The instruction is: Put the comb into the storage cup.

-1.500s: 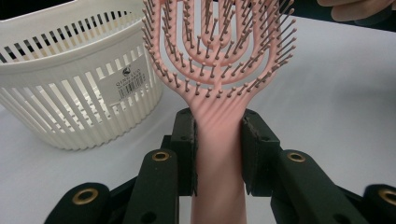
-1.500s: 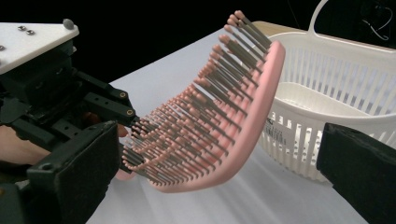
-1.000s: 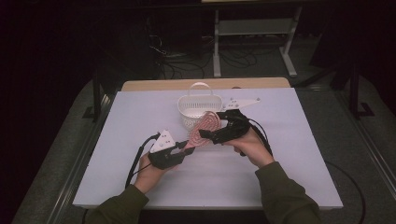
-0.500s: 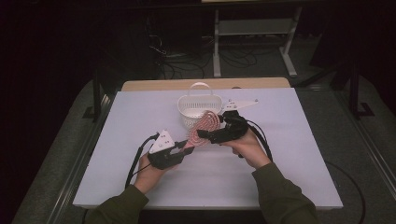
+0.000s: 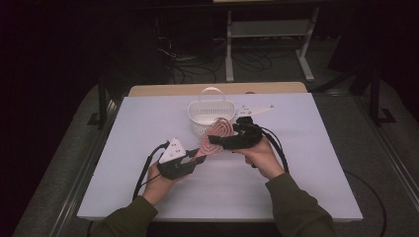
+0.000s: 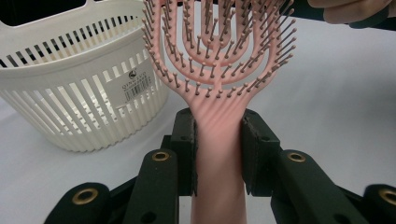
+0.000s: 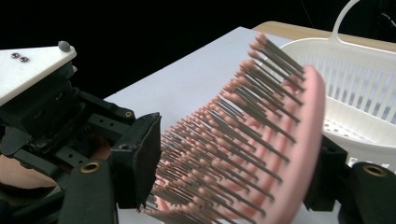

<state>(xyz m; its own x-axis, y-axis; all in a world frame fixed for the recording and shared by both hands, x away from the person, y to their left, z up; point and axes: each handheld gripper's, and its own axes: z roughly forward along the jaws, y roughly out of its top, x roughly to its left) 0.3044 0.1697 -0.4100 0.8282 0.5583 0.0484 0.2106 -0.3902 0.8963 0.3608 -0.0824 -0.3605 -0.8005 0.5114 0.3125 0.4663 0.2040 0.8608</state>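
Since the earlier frames we see little change: both hands have crept slightly closer together in front of the basket (image 5: 211,114), and the brush head has tipped a bit nearer its rim.

Left gripper (image 5: 193,159): clamped on the pink hairbrush (image 5: 215,137) at the handle. The left gripper view shows both pads tight against the handle (image 6: 218,154), just below where it fans into the head.

Right gripper (image 5: 213,141): its jaws straddle the brush head (image 7: 261,154), one at the bristle side, one behind the back of the head. We can't tell whether they actually bite or only bracket it; the bristles hide the contact.

Where the brush is: held in the air just in front of the basket, on the person's side, off the white table (image 5: 316,148). The head is nearest the basket wall, the handle points away from it towards the person's left hand (image 5: 160,182).

Key relation: the brush's long axis runs from the left gripper up and towards the basket, head leading. The basket opening lies straight along that axis, beyond the head. The right gripper is the nearer one to the basket and sits on the leading end.

Our read: a handover or joint carry into the basket. The head needs lifting clear of the near rim, otherwise the bristles may snag the slats.
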